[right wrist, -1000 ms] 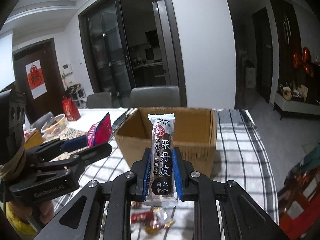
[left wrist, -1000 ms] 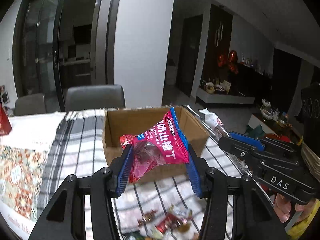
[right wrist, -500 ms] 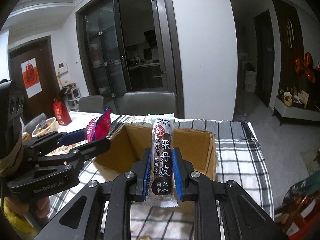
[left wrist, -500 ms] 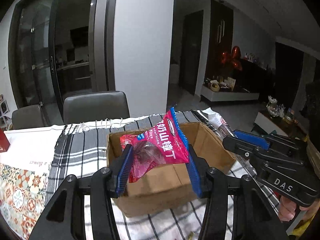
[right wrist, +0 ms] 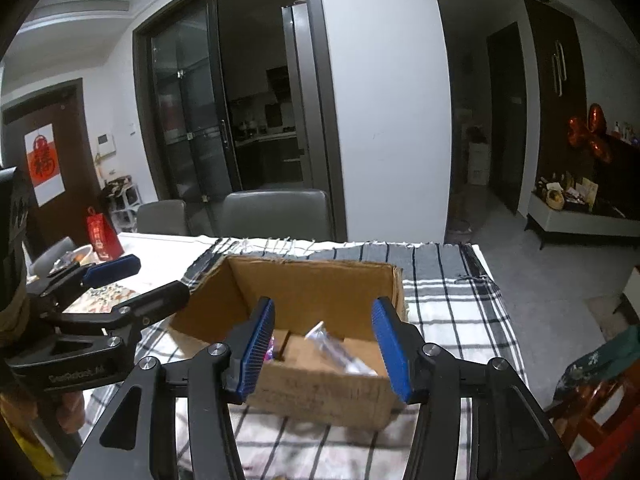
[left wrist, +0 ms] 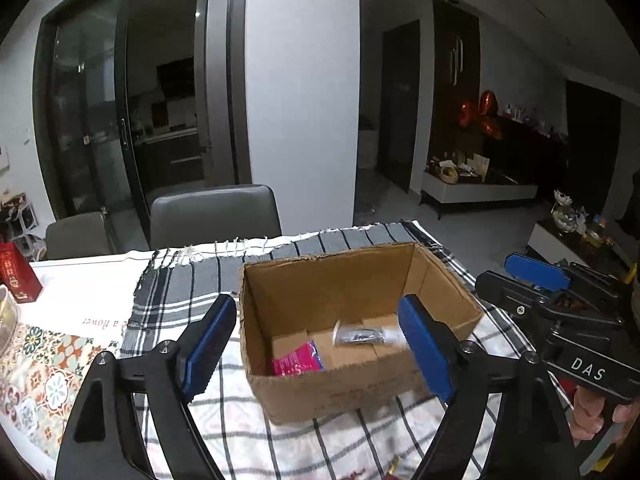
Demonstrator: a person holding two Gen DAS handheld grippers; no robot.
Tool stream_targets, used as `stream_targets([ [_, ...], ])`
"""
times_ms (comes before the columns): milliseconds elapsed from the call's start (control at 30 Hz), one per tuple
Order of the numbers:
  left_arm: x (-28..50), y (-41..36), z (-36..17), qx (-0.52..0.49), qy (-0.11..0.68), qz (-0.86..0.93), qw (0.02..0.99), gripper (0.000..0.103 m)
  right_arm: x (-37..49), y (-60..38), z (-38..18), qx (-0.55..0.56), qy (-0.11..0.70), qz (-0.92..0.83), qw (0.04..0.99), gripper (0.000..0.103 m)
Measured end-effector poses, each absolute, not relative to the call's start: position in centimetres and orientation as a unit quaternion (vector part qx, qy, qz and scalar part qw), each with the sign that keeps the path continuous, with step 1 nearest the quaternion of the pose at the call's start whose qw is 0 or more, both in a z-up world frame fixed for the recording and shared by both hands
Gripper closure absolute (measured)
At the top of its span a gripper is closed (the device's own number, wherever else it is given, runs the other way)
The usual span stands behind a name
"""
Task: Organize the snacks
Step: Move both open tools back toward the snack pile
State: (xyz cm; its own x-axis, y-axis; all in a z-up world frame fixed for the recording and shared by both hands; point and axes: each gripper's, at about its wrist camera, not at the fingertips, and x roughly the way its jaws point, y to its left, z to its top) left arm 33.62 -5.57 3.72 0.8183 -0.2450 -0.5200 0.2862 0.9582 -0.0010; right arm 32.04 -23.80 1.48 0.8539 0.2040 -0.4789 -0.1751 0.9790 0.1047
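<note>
An open cardboard box (left wrist: 436,276) stands on the checked cloth; it also shows in the right wrist view (right wrist: 312,276). Inside lie a pink snack bag (left wrist: 298,362) and a long clear-and-white snack bar (left wrist: 366,335), which is blurred in the right wrist view (right wrist: 340,350). My left gripper (left wrist: 318,350) is open and empty above the box's near side. My right gripper (right wrist: 324,354) is open and empty, also above the box's near side. Each gripper shows at the edge of the other's view.
The black-and-white checked cloth (left wrist: 192,280) covers the table, with a patterned mat (left wrist: 44,364) at the left. A red box (left wrist: 16,278) stands at far left. Two grey chairs (left wrist: 216,216) are behind the table. A few wrapped candies peek at the bottom edge (left wrist: 394,470).
Both grippers have opened over the box. The pink bag and the snack bar have dropped from them into the box. Both grippers moved closer over the box.
</note>
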Motion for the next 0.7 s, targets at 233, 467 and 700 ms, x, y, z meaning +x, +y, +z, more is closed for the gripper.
stream_targets([
  [233,28.4,-5.0,5.1,0.045,0.242,-0.132,0.96,0.017,27.9,-23.6,2.1,0.033,0.245,0.116,0.962,0.051],
  [467,23.5,-4.3,5.5,0.052,0.218,-0.131,0.966,0.015,23.7,-23.3,2.6,0.027,0.235,0.127,0.963,0.044],
  [700,19.3,-3.8,4.3,0.061,0.214,-0.129,0.966,0.014,19.3,-23.0,1.9,0.023,0.226,0.113,0.967,0.04],
])
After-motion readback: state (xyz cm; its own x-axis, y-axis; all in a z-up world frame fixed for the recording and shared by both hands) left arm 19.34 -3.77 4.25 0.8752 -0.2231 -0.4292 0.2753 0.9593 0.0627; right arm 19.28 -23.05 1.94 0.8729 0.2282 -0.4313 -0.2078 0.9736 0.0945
